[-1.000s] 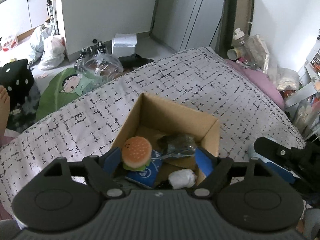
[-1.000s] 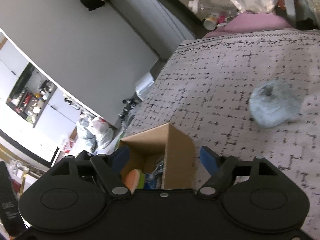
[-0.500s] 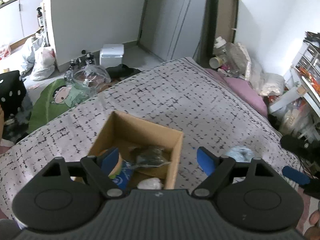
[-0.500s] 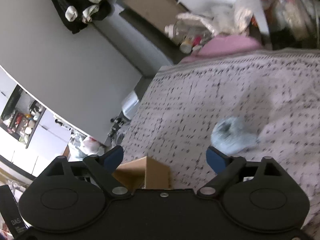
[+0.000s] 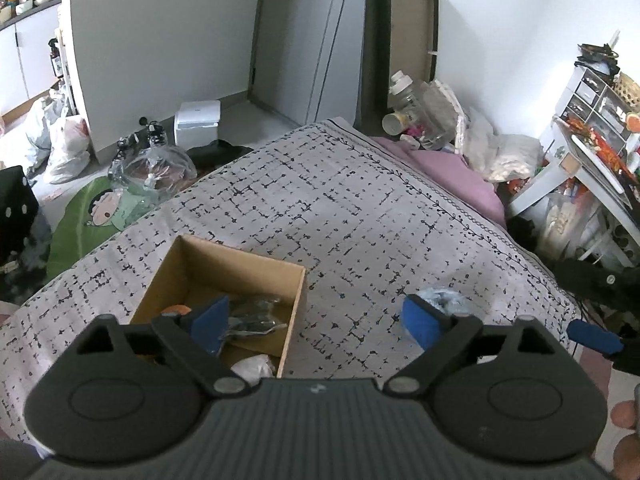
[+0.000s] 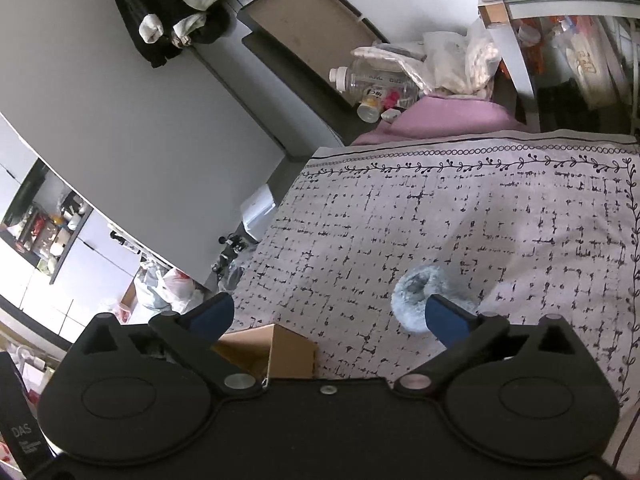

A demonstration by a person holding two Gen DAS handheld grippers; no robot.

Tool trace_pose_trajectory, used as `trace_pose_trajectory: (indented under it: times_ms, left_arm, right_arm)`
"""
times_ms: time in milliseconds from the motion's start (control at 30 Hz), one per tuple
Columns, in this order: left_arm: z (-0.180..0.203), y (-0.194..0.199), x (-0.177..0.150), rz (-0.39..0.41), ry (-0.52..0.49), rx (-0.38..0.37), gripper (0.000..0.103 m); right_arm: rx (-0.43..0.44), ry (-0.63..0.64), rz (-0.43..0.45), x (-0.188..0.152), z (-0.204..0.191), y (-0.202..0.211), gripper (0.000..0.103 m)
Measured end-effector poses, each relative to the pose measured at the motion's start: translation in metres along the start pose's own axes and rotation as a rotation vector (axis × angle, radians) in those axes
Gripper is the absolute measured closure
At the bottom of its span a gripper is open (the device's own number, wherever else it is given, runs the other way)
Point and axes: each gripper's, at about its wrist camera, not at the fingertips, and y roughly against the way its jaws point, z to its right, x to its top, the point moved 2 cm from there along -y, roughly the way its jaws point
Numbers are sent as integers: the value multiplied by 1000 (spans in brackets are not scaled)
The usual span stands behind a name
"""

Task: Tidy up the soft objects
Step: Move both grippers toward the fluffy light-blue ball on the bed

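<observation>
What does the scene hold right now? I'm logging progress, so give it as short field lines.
surface: bed with patterned cover
box: open cardboard, on the bed, several soft items inside
left out: fluffy blue-grey ring, on the cover, apart from the box
left claw: open, nothing between the pads, jaws just widened
right claw: open, empty, jaws just widened, ring beside its right pad

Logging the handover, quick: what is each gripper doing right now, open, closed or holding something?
Left gripper: open, holding nothing; jaws have just been opening.
Right gripper: open, holding nothing; jaws have just been opening, fluffy grey-blue ring-shaped scrunchie beyond its tip.
</observation>
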Motion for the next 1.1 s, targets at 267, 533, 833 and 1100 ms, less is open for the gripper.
trace_pose_trajectory:
  times_ms: [267,533,833,1100]
  left_arm:
    - [20,-2,-1,1,-13,-9,1]
    - [39,-8,-3,24,-19,-8,0]
    - [54,-25,-2,26,7,-47,0]
    - [61,-55,-10,-25,45,-35,0]
  right_arm:
    - [-25,28,11,22,29,7,0]
    - [-2,50,34,46,48,16,0]
    - [-3,82,16,45,58,-6,0]
    - [11,50,-6,31,76,-28,0]
